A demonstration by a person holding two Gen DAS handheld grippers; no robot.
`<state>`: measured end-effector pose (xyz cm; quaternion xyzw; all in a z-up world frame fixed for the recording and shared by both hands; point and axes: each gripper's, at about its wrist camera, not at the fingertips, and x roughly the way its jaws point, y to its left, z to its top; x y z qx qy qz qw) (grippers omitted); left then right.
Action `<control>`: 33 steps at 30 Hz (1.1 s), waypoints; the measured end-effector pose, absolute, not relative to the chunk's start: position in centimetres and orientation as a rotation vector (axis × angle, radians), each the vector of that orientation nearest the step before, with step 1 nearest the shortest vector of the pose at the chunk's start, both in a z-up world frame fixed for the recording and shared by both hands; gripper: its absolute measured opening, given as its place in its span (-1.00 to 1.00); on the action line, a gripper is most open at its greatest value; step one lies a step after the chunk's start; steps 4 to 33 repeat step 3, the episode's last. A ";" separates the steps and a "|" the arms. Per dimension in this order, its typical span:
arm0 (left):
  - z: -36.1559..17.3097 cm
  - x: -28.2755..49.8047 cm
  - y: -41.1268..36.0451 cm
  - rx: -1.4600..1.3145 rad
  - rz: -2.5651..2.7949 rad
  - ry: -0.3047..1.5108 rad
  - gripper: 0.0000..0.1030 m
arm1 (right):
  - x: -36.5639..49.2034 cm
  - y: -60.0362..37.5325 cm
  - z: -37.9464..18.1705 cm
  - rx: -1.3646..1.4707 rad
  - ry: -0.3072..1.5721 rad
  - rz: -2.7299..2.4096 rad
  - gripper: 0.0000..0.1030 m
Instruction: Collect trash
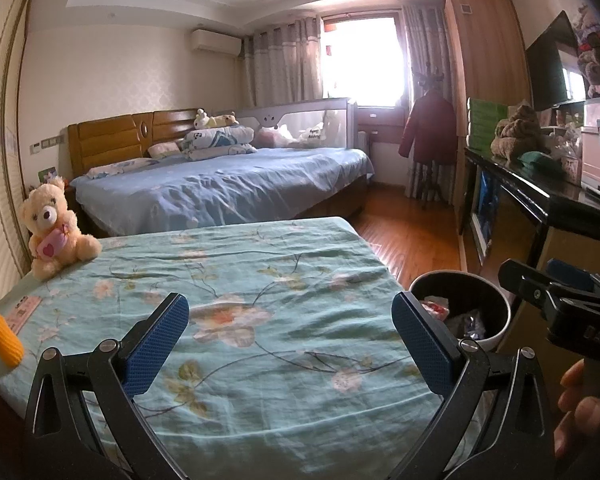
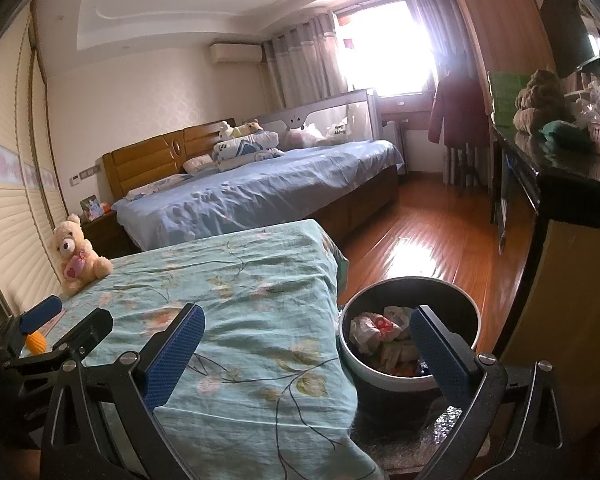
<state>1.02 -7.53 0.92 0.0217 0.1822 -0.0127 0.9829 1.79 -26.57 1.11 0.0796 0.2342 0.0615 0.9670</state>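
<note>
**Both grippers held open over the bed, trash seen in the bin**

The left gripper (image 1: 290,344) is held above the near part of a bed (image 1: 260,272) covered with a green floral sheet. Its blue-padded fingers (image 1: 156,344) are spread wide, and nothing is gripped between them. The right gripper (image 2: 306,354) is likewise released, its fingers parted and empty; it is poised over the bed's right edge, with one finger above the sheet and the other above the bin (image 2: 410,376).

The bin, dark inside with a pale rim, is placed on the floor just beside the bed's right edge. Crumpled trash (image 2: 380,334) is seen lying inside it: white paper or wrappers with red print, and some darker pieces. In the left wrist view the same bin (image 1: 496,332) is partly hidden behind the right-hand finger, with trash (image 1: 436,306) visible in it.

A cream teddy bear (image 1: 54,228) holding a pink heart is seated at the bed's far left corner. A yellow corn-shaped toy (image 1: 4,338) is laid at the left edge, near the left gripper, beside a pink printed strip (image 1: 24,312). No loose trash can be made out on the sheet itself.

A larger bed with a blue cover (image 1: 220,188) is seen beyond, and a dark cabinet (image 1: 540,196) is set along the right wall.
</note>
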 end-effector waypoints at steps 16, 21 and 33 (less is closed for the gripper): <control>0.6 1.2 -7.4 0.034 -0.027 0.380 1.00 | 2.1 -26.4 0.9 0.163 0.486 0.124 1.00; 0.6 1.2 -7.4 0.034 -0.027 0.380 1.00 | 2.1 -26.4 0.9 0.163 0.486 0.124 1.00; 0.6 1.2 -7.4 0.034 -0.027 0.380 1.00 | 2.1 -26.4 0.9 0.163 0.486 0.124 1.00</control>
